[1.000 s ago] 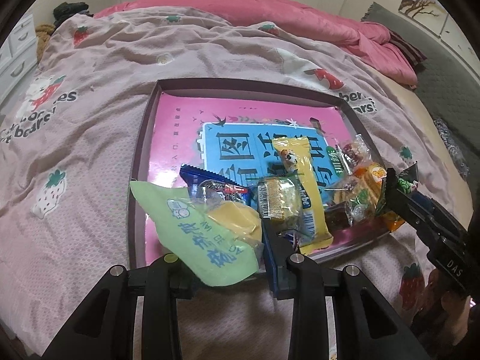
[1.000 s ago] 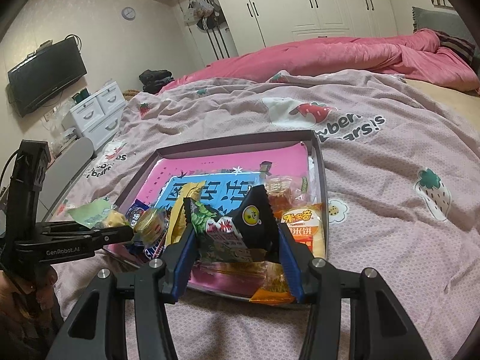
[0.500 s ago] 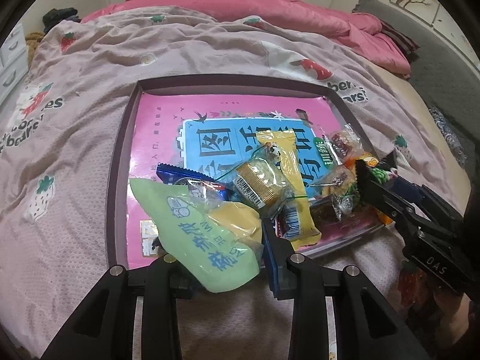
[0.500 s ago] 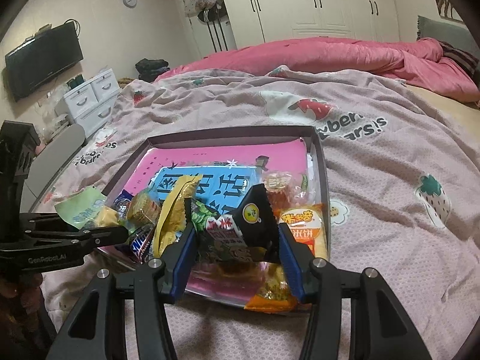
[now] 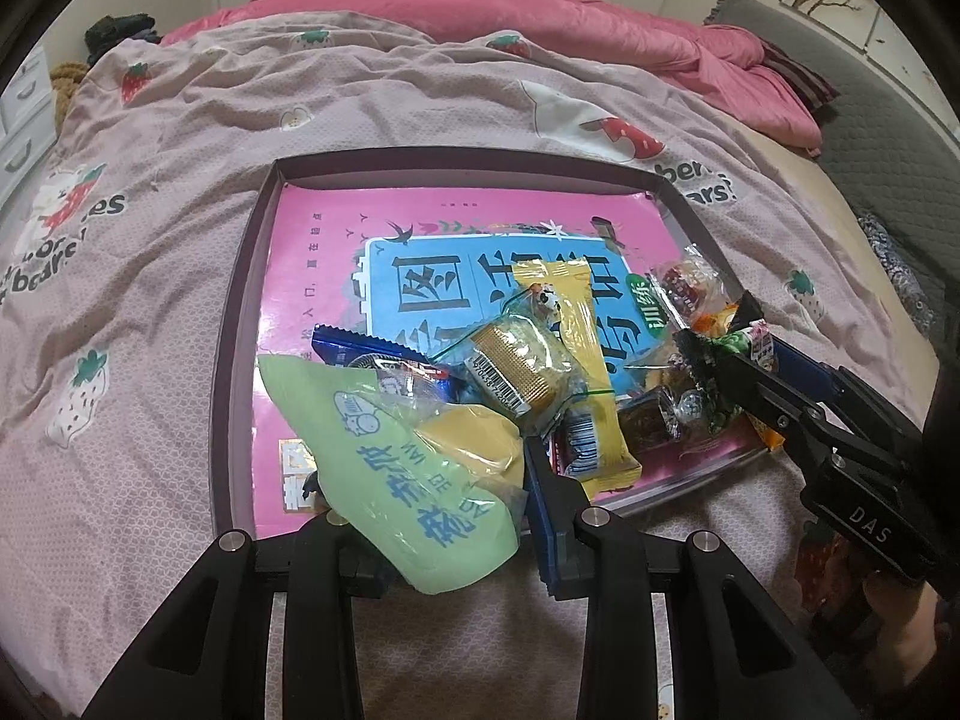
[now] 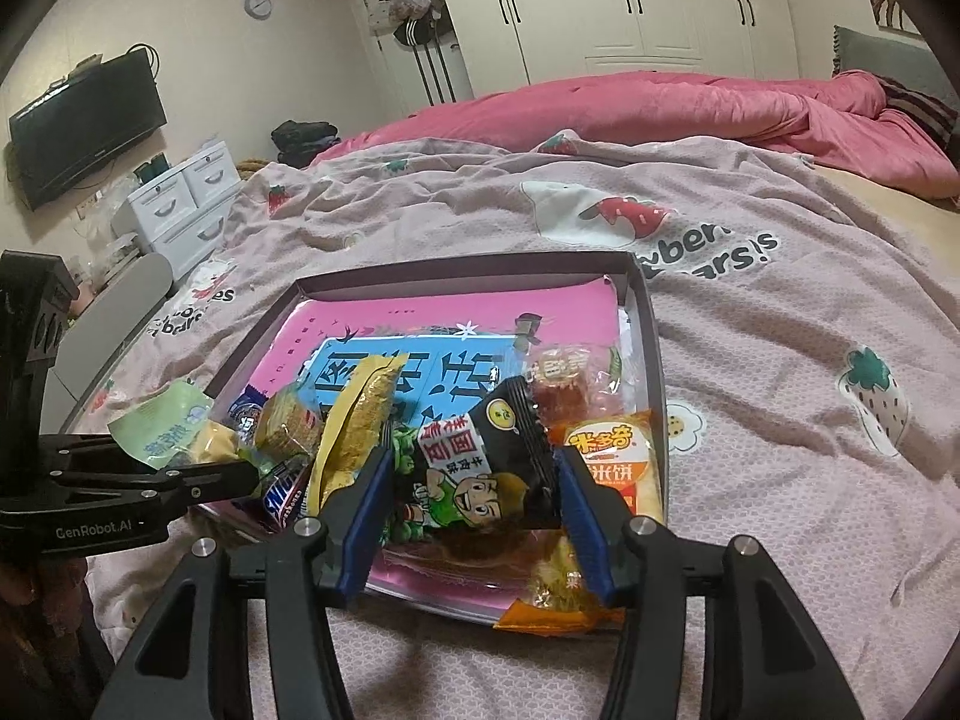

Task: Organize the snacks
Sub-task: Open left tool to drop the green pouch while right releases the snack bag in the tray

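You are working over a bed (image 6: 780, 360) covered with a pale pink strawberry-print quilt (image 5: 180, 228), with a rumpled deep pink duvet (image 6: 690, 108) heaped at its far side. On the quilt lies a shallow dark-rimmed tray (image 5: 240, 312), its floor covered by a pink and blue printed sheet (image 5: 336, 252), and the snacks are piled toward the near edge of that tray. Your left claw (image 5: 420, 516) is closed on a light green packet (image 5: 414, 492) with blue lettering, held over the tray's near left part, its top reaching over a blue wrapped biscuit (image 5: 384, 360). Your right claw (image 6: 474, 480) is clamped on a black and green snack bag (image 6: 474, 468) with a cartoon face, held at the tray's near right part. Just beside that bag sits an orange rice-cracker pack (image 6: 612, 456), and another orange packet (image 6: 558, 594) hangs over the tray's near rim below your right claw. In the middle of the pile a long yellow bar packet (image 5: 576, 348) lies lengthwise, with a clear-wrapped golden cake (image 5: 516, 366) touching its left side. A clear pouch of red sweets (image 6: 564, 378) rests by the right wall of the tray.
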A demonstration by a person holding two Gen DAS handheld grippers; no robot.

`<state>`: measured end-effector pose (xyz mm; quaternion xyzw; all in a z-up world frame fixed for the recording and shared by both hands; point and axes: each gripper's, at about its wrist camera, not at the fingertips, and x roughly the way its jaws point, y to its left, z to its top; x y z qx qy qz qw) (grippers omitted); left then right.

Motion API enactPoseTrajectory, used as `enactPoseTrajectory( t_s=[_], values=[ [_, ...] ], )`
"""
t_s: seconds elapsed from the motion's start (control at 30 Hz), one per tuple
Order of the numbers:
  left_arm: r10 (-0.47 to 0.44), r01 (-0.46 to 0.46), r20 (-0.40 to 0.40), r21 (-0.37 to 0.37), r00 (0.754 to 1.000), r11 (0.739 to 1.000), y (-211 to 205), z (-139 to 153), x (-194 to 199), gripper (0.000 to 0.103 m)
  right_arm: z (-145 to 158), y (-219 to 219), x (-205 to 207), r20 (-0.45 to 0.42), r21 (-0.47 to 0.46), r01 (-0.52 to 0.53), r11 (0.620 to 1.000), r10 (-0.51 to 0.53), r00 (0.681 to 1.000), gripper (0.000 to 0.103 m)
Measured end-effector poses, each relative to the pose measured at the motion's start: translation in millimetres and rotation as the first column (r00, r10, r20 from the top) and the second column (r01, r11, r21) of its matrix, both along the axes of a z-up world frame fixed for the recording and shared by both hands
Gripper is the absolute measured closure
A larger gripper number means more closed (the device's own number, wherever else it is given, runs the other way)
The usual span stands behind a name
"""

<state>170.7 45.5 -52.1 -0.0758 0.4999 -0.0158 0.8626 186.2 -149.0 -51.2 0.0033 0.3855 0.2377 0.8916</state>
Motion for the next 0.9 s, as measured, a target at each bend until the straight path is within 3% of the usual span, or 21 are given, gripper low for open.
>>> enactPoseTrajectory(
  t_s=[0.63,0.9],
  values=[
    [0.004,-0.004,0.001,-0.013,1.000,1.000,3,0,-1,0.067,5,-11,-1,-0.023,0.013,0.048,0.999,-0.047,0.999,0.044],
    [0.006,-0.006,0.002,-0.017,1.000,1.000,4,0,-1,0.066,8,-12,-3,-0.018,0.021,0.056,0.998,-0.056,0.998,0.038]
  ],
)
